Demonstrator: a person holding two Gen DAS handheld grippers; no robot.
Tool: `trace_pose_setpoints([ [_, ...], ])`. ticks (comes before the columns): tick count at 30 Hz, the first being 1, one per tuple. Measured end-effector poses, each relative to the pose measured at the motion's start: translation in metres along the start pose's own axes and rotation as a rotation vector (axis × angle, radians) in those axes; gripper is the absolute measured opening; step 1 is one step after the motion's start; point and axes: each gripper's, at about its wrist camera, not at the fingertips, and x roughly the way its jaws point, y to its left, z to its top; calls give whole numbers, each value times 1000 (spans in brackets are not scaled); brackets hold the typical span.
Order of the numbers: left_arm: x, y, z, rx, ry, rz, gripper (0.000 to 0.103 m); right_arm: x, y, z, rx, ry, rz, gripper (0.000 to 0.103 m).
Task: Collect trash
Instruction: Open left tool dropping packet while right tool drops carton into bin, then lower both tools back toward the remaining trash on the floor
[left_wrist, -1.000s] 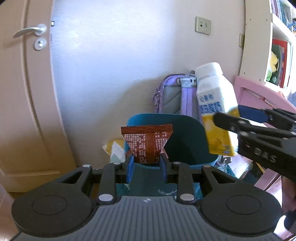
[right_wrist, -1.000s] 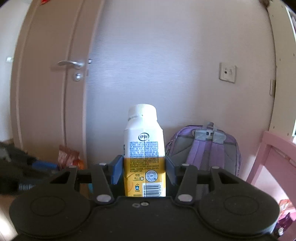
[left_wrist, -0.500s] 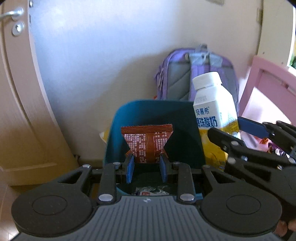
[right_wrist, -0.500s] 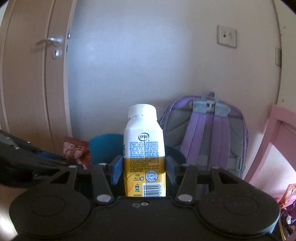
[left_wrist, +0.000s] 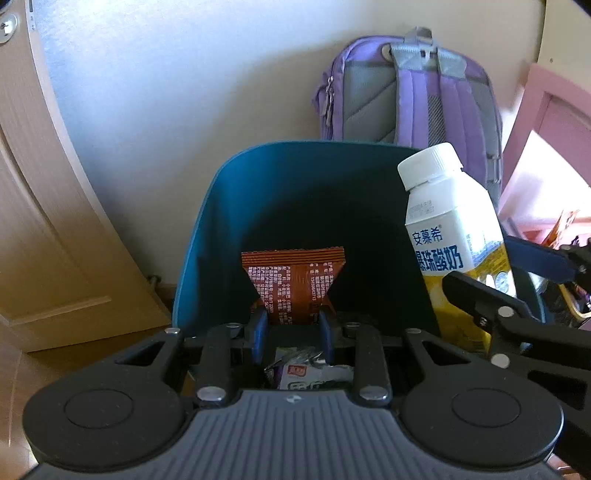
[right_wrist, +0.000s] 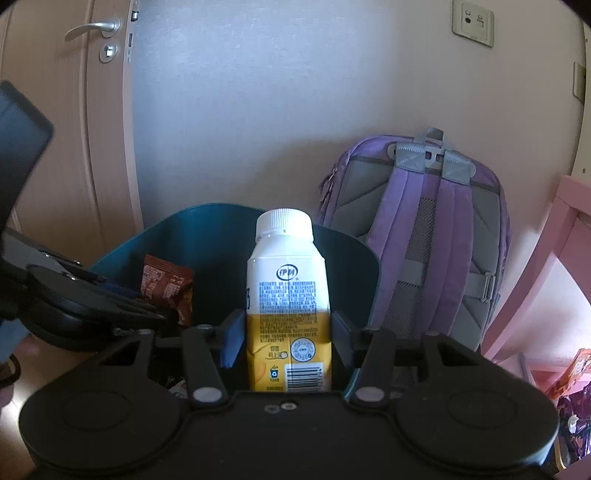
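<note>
Over the open teal trash bin (left_wrist: 221, 206), a brown snack wrapper (left_wrist: 293, 280) is pinched by the left tool (left_wrist: 291, 332) and an upright yogurt bottle (right_wrist: 286, 295) is clamped by the right tool (right_wrist: 286, 338), both directly above the cavity.

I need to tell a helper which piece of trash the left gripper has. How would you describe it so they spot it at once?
Find the purple backpack against the wall; the teal bin stands in front of it. Over the bin's opening, the left gripper pinches a brown snack wrapper: flat, crimped, white print, unlike the white-capped yellow yogurt bottle beside it.
</note>
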Motion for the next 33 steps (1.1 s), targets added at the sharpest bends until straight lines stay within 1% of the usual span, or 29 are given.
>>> trace_pose_setpoints([
  [2, 2, -1, 3, 6, 3, 9, 29, -1, 2, 0, -9, -3, -6, 50],
  [7, 2, 0, 4, 5, 16, 1, 29, -6, 3, 2, -17, -22, -15, 51],
  [12, -4, 0, 2, -8, 22, -36, 29, -11, 0, 3, -4, -26, -19, 52],
  [13, -7, 0, 1, -8, 19, -38, 31, -13, 0, 3, -1, -28, -19, 52],
  [15, -13, 0, -1, -12, 9, -34, 41, -18, 1, 3, 3, -33, -19, 53],
  [16, -17, 0, -2, -14, 0, -29, 53, -21, 2, 3, 5, -36, -22, 53],
  [17, -22, 0, -4, -13, -16, -25, 60, -23, 3, 3, 5, -38, -24, 53],
  [19, -34, 0, -6, -3, -43, -31, 61, -30, 6, 3, 2, -43, -26, 53],
  [22, -53, 1, -13, -4, -62, -39, 61, -43, 12, 2, 0, -52, -30, 54],
  [25, -74, 4, -21, 5, -90, -28, 68, -58, 18, 1, -6, -62, -28, 55],
  [28, -95, 9, -29, 1, -112, -31, 70, -76, 27, 0, -14, -72, -23, 55],
  [31, -119, 18, -43, -30, -127, -37, 77, -93, 37, -2, -22, -79, -15, 56],
  [33, -133, 23, -53, -31, -141, -36, 79, -106, 44, -5, -29, -84, -6, 56],
])
